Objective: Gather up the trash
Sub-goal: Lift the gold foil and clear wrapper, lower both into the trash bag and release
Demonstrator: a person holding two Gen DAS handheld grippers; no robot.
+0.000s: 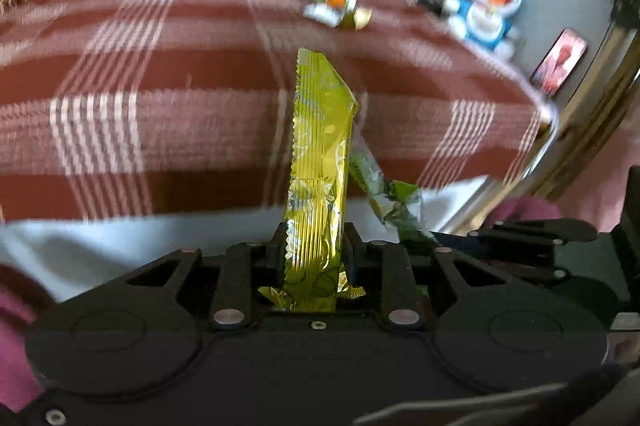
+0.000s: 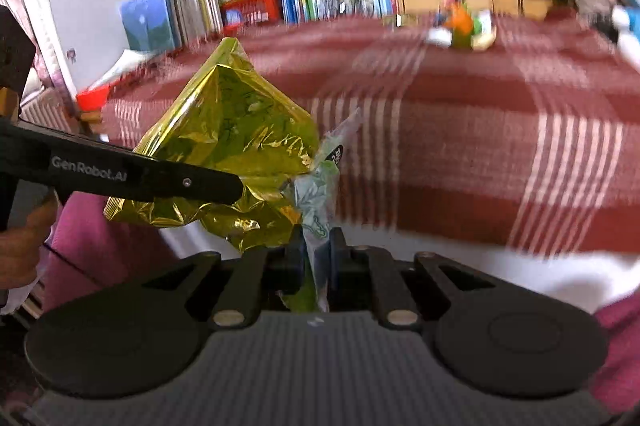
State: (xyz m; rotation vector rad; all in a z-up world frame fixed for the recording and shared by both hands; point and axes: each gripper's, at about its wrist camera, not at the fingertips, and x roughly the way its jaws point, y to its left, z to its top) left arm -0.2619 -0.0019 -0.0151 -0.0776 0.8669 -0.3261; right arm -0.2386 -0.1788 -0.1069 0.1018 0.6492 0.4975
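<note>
Right claw point(image 2: 314, 250) pinches a pale green wrapper point(image 2: 318, 193), apparently plastic.

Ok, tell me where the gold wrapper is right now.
The gold wrapper is clamped upright in the left gripper, above the near edge of the red checked cloth, with the right gripper's green wrapper touching its right side.

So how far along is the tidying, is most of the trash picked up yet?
Partly. In hand: the left gripper is shut on a yellow wrapper, and the right gripper is shut on a green wrapper. Left: a small pile of wrappers lies at the far side of the red checked cloth. No bin is visible.
</note>
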